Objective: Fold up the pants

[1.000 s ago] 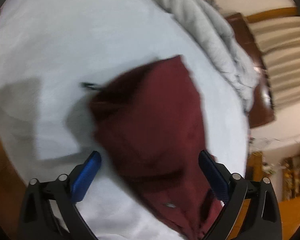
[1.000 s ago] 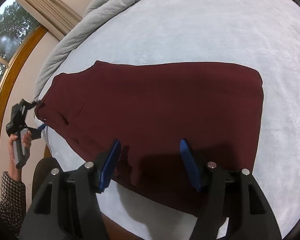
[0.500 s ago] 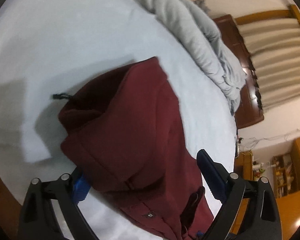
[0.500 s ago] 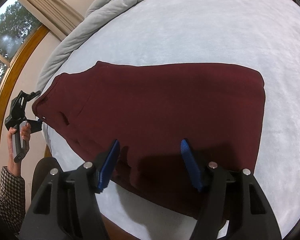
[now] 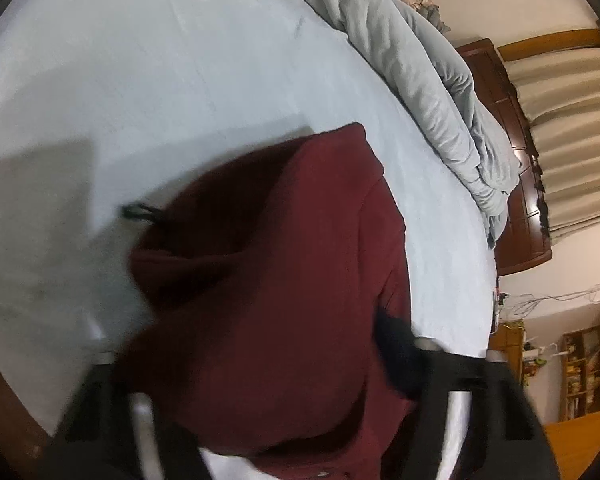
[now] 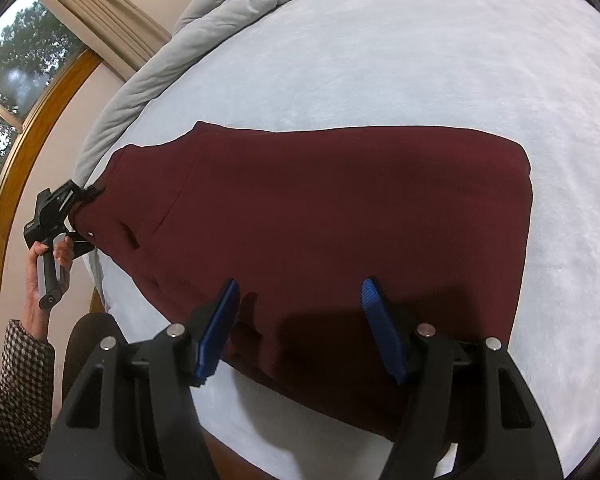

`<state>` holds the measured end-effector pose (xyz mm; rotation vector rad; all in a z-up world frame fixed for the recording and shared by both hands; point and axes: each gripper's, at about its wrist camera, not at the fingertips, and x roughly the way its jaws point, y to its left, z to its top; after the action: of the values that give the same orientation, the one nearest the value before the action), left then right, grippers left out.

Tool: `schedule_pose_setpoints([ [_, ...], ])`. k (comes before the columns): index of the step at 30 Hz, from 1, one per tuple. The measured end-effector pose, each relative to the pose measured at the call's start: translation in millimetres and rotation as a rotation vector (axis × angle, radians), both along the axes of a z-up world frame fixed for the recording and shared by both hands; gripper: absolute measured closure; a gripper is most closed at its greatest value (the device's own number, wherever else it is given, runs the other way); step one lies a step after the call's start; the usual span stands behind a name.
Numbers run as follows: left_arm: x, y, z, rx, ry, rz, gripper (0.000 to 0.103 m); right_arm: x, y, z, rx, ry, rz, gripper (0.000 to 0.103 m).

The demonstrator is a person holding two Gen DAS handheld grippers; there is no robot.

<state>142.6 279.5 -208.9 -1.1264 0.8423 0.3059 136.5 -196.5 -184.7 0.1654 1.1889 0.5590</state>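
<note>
Left claw (image 5: 260, 384): in the left wrist view its frame is blurred and largely covered by the maroon pants (image 5: 276, 280), which bulge up between and over the arms. One dark finger (image 5: 396, 356) shows at the right edge of the cloth; the other is hidden. Whether this claw is clenched on the fabric or released cannot be told here. The pants lie bunched on the pale blue bed sheet (image 5: 180, 72), with a short black cord (image 5: 138, 211) sticking out at their left edge. A grey duvet (image 5: 420, 80) is heaped along the far side of the bed. Beyond it stand a dark wooden headboard (image 5: 512, 168) and beige curtains (image 5: 572, 140).

Right claw (image 6: 298, 312): in the right wrist view it is released, its blue pads (image 6: 216, 332) wide apart, hovering over the near edge of the pants (image 6: 320, 220) with nothing between them. The pants lie spread sideways across the bed sheet (image 6: 420, 60), mostly flat, the near edge in shadow. At the far left, the left claw (image 6: 74, 216) sits right at the garment's end, touching it; the grip itself is too small to confirm. A hand (image 6: 48, 264) in a checked sleeve holds its handle. The duvet (image 6: 204, 40) runs along the bed's far edge, below a wood-framed window (image 6: 16, 92).
</note>
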Motion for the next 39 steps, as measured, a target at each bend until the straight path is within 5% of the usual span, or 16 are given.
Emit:
schedule_pose_setpoints([
  [13,-2.4,-3.6,19.8,0.047,-0.08,-0.023,0.071,2.0,-2.5,-1.9,0.027,0.01,0.0,0.039],
  [18,-2.2,-10.3,34.7,0.053,-0.137,-0.024,0.073,1.7,-4.4,-2.3,0.043,0.014,-0.003,0.039],
  [27,3.7,-46.6,85.2,0.198,-0.236,-0.113,0.073,2.4,-13.1,-2.7,0.08,0.014,-0.004,0.039],
  [39,16.8,-129.7,145.0,0.371,-0.333,-0.344,0.074,0.5,-20.7,-0.7,0.114,0.015,-0.011,0.039],
])
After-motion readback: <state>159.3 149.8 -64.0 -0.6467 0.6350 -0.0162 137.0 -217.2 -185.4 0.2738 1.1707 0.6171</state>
